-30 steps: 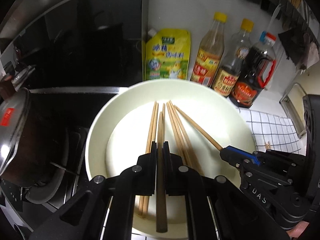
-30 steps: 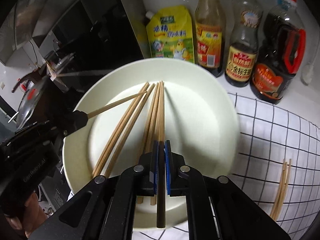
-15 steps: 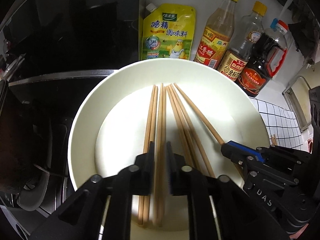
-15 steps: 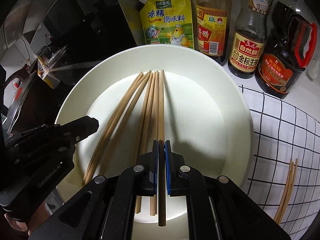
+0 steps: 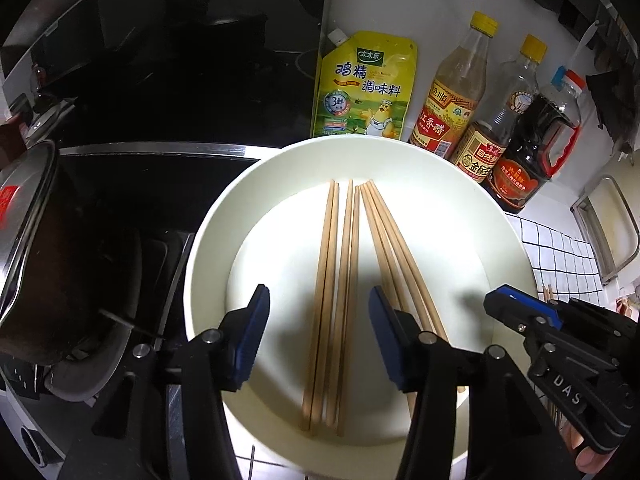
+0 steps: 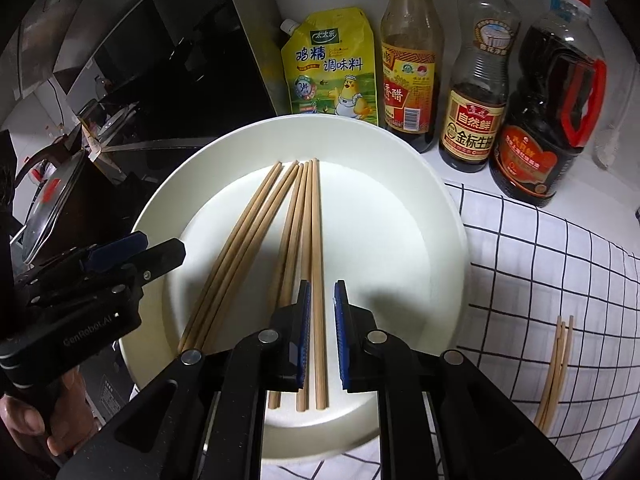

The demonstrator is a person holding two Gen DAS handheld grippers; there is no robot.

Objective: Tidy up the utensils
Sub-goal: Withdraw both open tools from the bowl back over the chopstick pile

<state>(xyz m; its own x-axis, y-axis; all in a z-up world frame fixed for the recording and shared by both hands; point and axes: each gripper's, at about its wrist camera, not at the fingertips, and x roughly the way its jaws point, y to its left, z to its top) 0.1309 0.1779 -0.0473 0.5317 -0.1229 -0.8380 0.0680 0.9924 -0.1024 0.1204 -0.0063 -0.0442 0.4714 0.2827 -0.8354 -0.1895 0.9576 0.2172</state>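
Observation:
Several wooden chopsticks (image 5: 344, 300) lie side by side in a large white plate (image 5: 224, 216). My left gripper (image 5: 318, 306) hangs wide open just above them, holding nothing. In the right wrist view the same chopsticks (image 6: 308, 264) lie in the plate (image 6: 444, 248). My right gripper (image 6: 321, 296) is open by a narrow gap, with one chopstick lying loose between its blue pads. The right gripper also shows in the left wrist view (image 5: 516, 312). The left gripper shows in the right wrist view (image 6: 140, 252).
A yellow seasoning pouch (image 5: 364, 88) and three sauce bottles (image 5: 484, 120) stand behind the plate against the wall. A dark pot (image 5: 36, 264) sits on the stove at left. A few more chopsticks (image 6: 556, 368) lie on the checked cloth (image 6: 540, 264) at right.
Both grippers have opened and let go of their chopsticks, which now lie in the plate. The left gripper opened wide; the right opened slightly.

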